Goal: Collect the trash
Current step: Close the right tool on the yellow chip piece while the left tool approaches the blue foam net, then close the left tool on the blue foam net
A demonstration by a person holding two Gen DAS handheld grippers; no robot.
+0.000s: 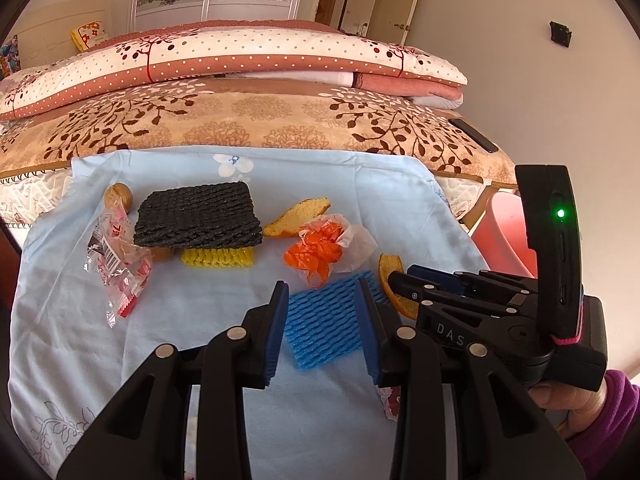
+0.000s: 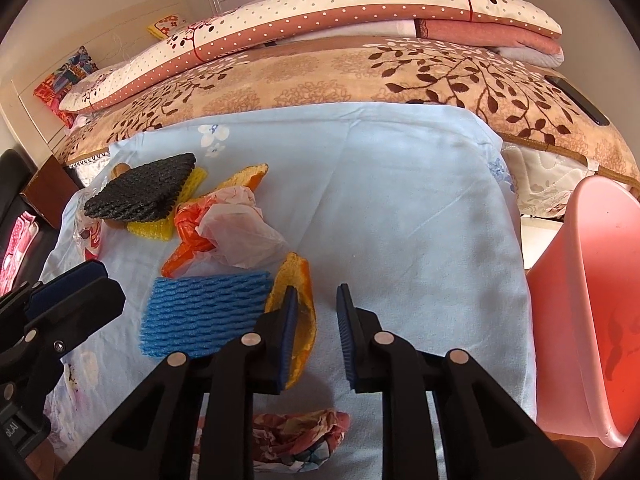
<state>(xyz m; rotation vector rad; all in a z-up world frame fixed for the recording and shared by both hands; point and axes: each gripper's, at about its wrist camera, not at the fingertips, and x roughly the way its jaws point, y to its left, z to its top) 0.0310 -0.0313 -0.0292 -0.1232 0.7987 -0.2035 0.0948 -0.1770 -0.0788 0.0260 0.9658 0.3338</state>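
Right gripper (image 2: 317,312) at orange peel (image 2: 294,280), jaws apart with a clear gap; left gripper (image 1: 322,316) spread wide, straddling blue foam net (image 1: 320,320) without pinching it.

Peel lies on the blue sheet (image 2: 400,200), just right of the net; it sits at the left finger, not centred, so closing may push it aside or catch sheet instead. Peel: curved, stiff, pithy. Net: soft ribbed mesh, springy, may slip. Pink bin (image 2: 592,280) stands right of the bed, so a weak pinch could drop trash.

Peel (image 2: 298,304) lies just right of foam net (image 2: 204,312), on cloth (image 2: 400,208)
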